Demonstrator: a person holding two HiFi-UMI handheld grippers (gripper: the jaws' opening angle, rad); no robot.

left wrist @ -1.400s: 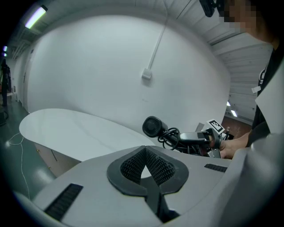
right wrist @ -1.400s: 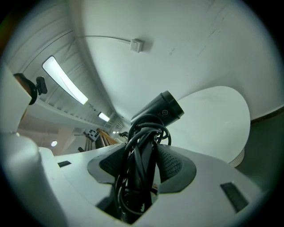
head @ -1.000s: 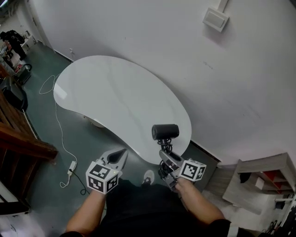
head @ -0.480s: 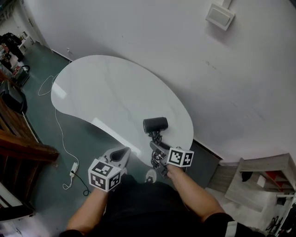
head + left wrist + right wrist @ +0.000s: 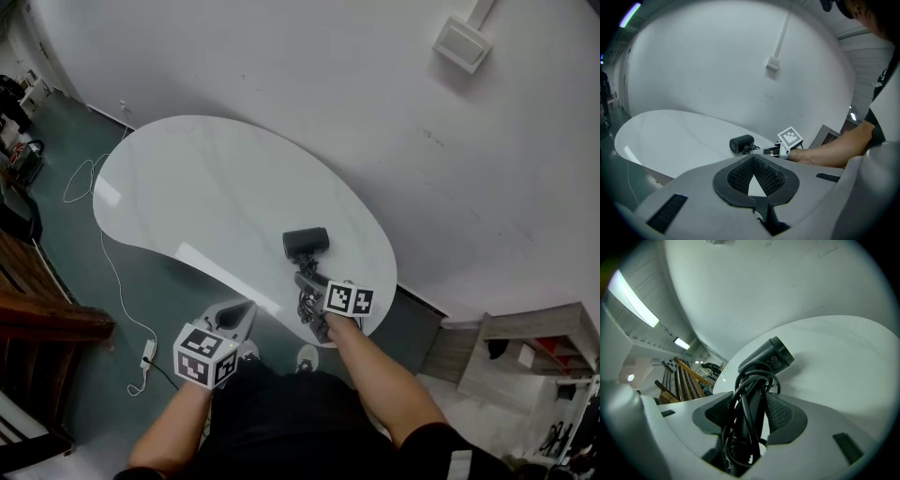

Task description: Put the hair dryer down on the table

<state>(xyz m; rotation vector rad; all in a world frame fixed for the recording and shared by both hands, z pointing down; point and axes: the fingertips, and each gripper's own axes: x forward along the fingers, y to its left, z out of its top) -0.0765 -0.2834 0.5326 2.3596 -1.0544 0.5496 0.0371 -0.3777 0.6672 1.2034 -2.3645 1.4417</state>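
Observation:
A black hair dryer (image 5: 306,242) with its cord wound round the handle hangs low over the near right end of the white kidney-shaped table (image 5: 206,197). My right gripper (image 5: 307,283) is shut on the handle; in the right gripper view both pads (image 5: 780,413) press the handle and cord, and the barrel (image 5: 765,357) points out over the tabletop (image 5: 843,362). Whether the dryer touches the table I cannot tell. My left gripper (image 5: 236,315) hovers off the table's near edge, shut with nothing in it (image 5: 753,159); from there I see the dryer (image 5: 741,143).
A white wall stands right behind the table, with a white box (image 5: 462,43) mounted on it. On the green floor to the left lie a white cable (image 5: 112,272) and a power strip (image 5: 147,349). Wooden boards (image 5: 42,309) are at far left, a shelf unit (image 5: 534,352) at right.
My right gripper has carried the hair dryer forward and leftward from the table's near edge to over the tabletop, and lower. The left gripper has hardly moved.

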